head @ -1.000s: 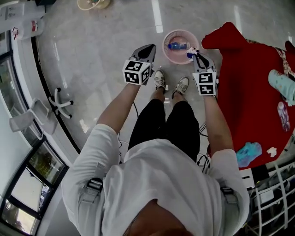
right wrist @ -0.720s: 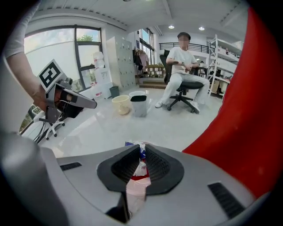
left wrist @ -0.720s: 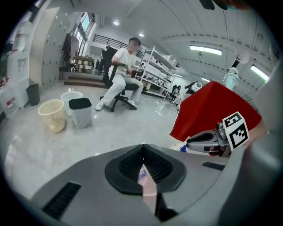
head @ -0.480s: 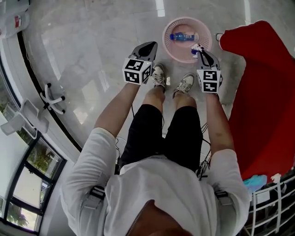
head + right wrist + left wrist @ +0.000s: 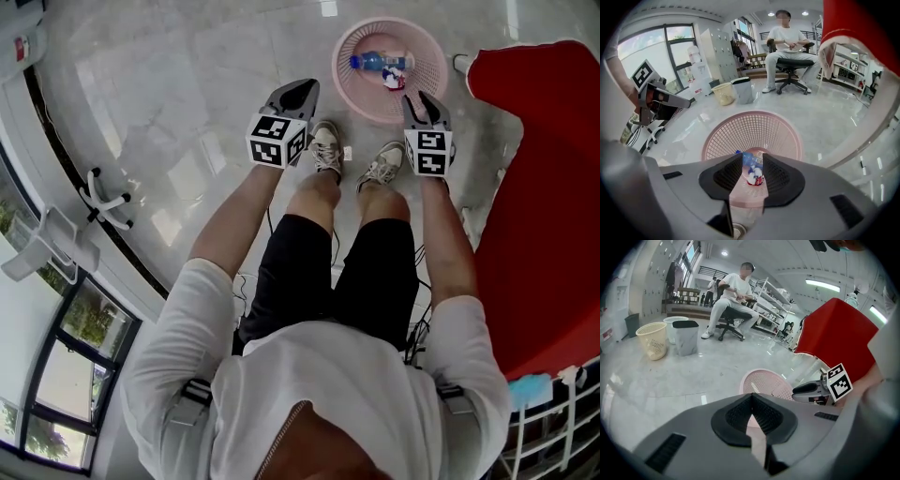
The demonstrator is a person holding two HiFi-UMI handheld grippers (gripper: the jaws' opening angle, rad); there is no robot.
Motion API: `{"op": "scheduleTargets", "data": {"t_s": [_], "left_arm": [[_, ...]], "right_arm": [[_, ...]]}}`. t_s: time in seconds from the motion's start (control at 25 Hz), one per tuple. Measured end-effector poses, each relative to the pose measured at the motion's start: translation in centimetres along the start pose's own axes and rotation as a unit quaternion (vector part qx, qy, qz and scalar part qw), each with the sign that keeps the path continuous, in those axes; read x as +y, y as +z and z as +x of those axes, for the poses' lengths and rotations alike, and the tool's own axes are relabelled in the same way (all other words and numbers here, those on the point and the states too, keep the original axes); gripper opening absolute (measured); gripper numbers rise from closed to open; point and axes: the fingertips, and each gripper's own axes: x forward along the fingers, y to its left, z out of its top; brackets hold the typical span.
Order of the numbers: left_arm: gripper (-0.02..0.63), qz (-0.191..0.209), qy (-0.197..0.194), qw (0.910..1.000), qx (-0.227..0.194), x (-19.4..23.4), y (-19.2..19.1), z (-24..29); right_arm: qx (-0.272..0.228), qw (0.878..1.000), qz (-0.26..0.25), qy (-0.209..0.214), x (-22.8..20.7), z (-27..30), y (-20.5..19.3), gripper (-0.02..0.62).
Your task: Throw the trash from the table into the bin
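Observation:
A pink mesh bin (image 5: 342,66) stands on the floor in front of my feet, with a clear bottle with a blue cap (image 5: 380,62) lying inside. A small white, red and blue wrapper (image 5: 392,80) lies in the bin just past my right gripper (image 5: 422,97). In the right gripper view that gripper (image 5: 752,157) hangs over the bin's (image 5: 740,117) near rim; its jaws are opening and the wrapper (image 5: 753,177) shows in the gap, free of the pads. My left gripper (image 5: 302,89) is shut and empty, left of the bin (image 5: 761,380).
The red-clothed table (image 5: 544,187) is on my right, its cloth hanging close to the bin. My shoes (image 5: 324,155) stand just short of the bin. A chair base (image 5: 103,202) sits to the left. Across the room a seated person (image 5: 733,291), a yellow basket (image 5: 652,340) and a grey bin (image 5: 686,336).
Both grippers came down toward the pink bin. The right jaws parted, and the wrapper left their tips and now lies in the bin beside the bottle.

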Motion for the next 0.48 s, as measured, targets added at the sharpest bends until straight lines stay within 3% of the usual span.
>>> {"op": "scheduleTargets", "data": {"t_s": [0.48], "left_arm": [[0.011,0.011,-0.007,0.9998,-0.017,-2.3,6.2,-4.9]], "right_arm": [[-0.038,0.999,0.003,-0.024,1.0,-8.1,7.3,0.112]]}}
